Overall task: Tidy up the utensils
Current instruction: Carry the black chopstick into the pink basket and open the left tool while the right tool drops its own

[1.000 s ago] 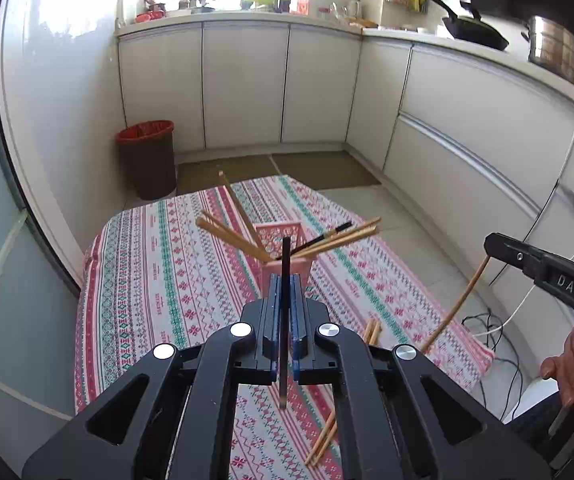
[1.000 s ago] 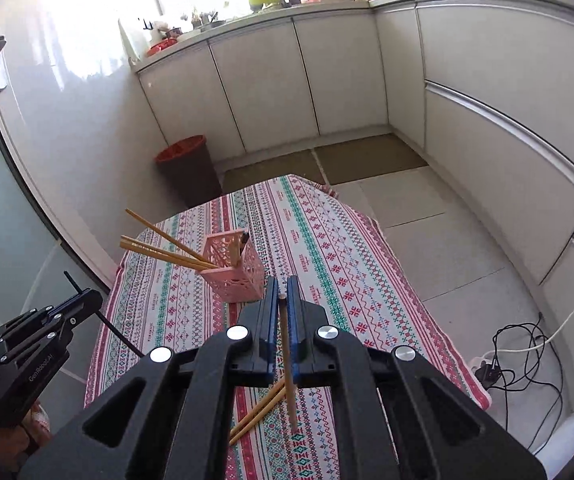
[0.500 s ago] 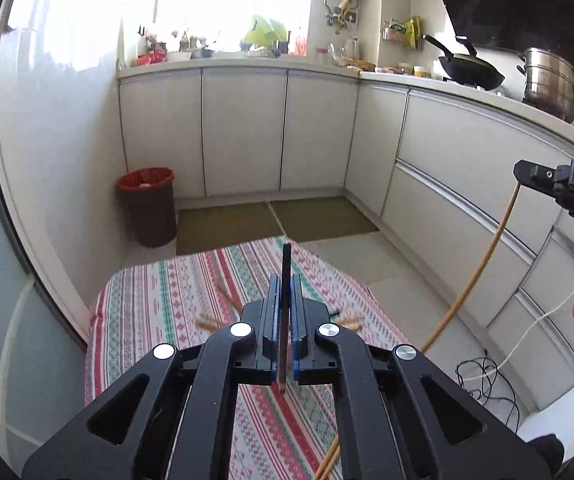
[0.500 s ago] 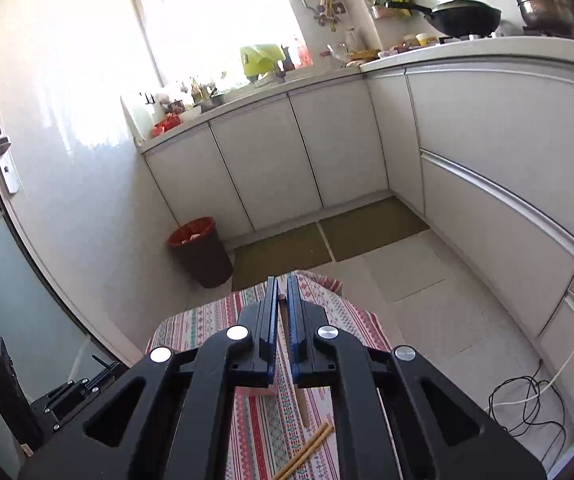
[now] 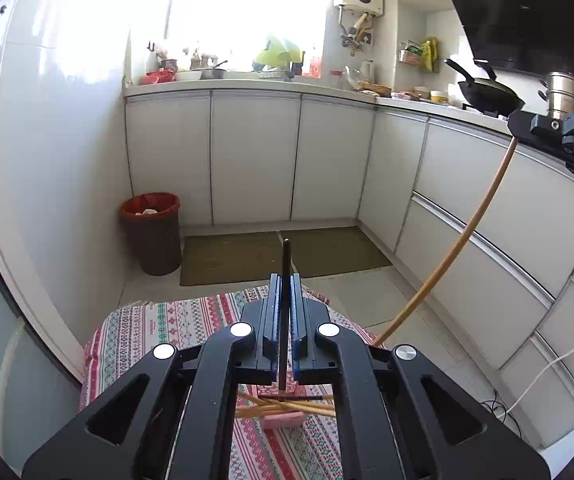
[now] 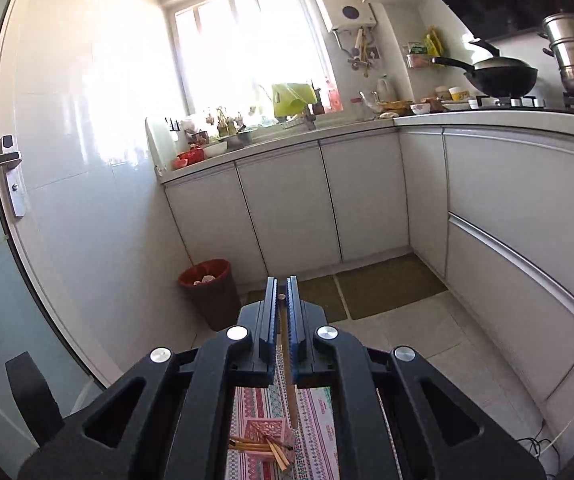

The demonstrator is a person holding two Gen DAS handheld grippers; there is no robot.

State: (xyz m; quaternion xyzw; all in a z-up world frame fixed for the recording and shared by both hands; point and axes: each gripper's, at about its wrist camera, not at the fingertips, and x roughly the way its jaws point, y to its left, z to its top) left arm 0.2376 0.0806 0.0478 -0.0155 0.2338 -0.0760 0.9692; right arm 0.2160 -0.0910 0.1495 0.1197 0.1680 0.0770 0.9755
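Both grippers have risen since a second ago: the patterned table (image 5: pixel 191 320), which then filled the views, now sits low in both, and the kitchen cabinets (image 5: pixel 255 160) fill the middle. The left gripper (image 5: pixel 285 320) has its fingers pressed narrow on a black chopstick (image 5: pixel 285 264), held upright. The right gripper (image 6: pixel 283 316) has its fingers clamped on a wooden chopstick (image 6: pixel 289 376) hanging down above the pink holder (image 6: pixel 265 430). That holder stands on the table below both grippers, with several wooden chopsticks (image 6: pixel 263 446) fanned out of it. A red-lined bin (image 5: pixel 151 236) stands on the floor beyond the table.
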